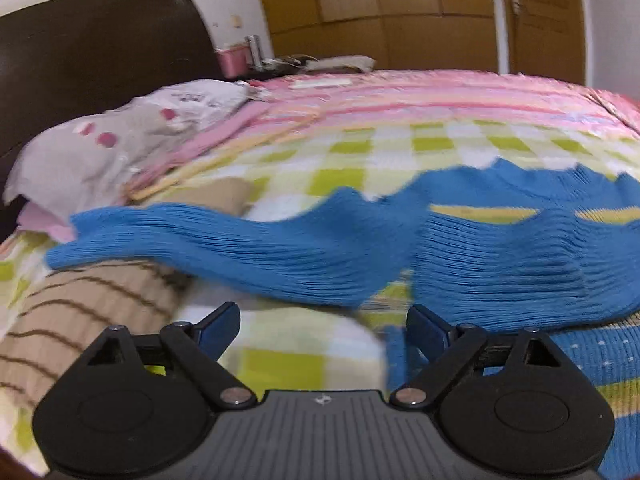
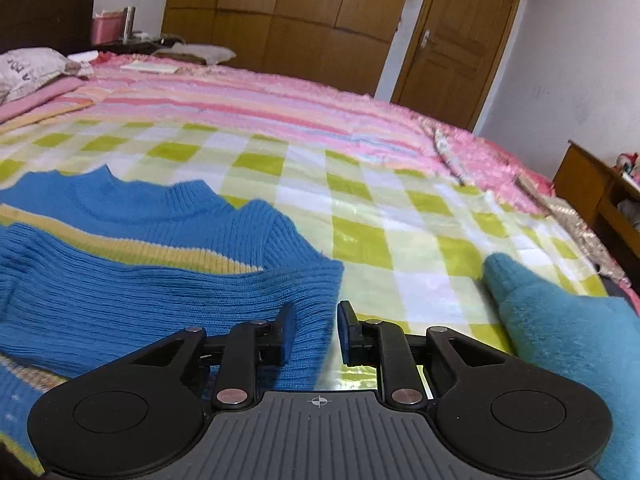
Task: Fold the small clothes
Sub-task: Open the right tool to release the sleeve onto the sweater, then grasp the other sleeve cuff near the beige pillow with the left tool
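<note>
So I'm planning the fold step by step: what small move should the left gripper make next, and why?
Probably ease the left gripper forward onto the blue sweater's sleeve. Its jaws stand wide with only blanket between them, and that sleeve still lies stretched out sideways. The right gripper already has the other sleeve between its jaws.

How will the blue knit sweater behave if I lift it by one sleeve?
The blue knit sweater will probably go floppy: it already lies in soft waves on the checked blanket. Its ribbed knit likely stretches and grips rather than slips, so the rest would trail behind.
</note>
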Demonstrator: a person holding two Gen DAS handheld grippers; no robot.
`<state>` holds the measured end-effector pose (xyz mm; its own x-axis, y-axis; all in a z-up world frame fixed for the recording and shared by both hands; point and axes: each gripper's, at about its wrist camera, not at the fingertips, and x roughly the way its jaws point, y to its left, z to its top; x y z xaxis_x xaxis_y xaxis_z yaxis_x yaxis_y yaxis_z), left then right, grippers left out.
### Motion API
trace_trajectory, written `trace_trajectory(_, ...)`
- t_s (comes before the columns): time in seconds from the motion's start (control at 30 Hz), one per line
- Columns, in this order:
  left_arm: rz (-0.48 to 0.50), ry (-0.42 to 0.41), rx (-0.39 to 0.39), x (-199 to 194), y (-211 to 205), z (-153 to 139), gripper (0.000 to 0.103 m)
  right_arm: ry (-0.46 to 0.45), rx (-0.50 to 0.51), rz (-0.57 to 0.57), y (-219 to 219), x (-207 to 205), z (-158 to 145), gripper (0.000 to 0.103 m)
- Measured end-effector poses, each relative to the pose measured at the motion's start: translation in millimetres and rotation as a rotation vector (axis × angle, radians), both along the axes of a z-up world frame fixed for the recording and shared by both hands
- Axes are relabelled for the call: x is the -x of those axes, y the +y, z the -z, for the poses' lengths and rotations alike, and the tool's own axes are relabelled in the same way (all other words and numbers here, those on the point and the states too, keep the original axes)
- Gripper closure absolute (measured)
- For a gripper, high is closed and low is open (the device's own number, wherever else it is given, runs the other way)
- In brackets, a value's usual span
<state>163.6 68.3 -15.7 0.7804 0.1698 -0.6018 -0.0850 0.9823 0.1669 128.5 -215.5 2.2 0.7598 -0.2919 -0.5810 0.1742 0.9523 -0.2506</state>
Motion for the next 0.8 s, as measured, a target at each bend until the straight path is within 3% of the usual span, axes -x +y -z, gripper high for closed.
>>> trace_trajectory(0.3, -0.190, -0.101, 0.063, 14, 98, -46, 0.007, -0.044, -0.130, -0.145, 43, 44, -18, 0.079)
trace_trajectory(0.43, -0.322, -0.094, 0.199, 4, 162, -55, 0.007, -0.031, -0.205, -0.182, 59, 47, -20, 0.079)
trace_trajectory(0.53, -0.398, -0.067, 0.274, -6, 197, -50, 0.016, -0.031, -0.226, -0.205, 70, 46, -20, 0.079)
trace_trajectory(0.7, -0.469, -0.033, 0.444, -18, 226, -33, 0.027, -0.018, -0.252, -0.224, 81, 44, -17, 0.079)
trace_trajectory(0.8, -0.487, -0.038, 0.527, -25, 231, -26, 0.028, -0.009, -0.262, -0.231, 84, 40, -14, 0.079)
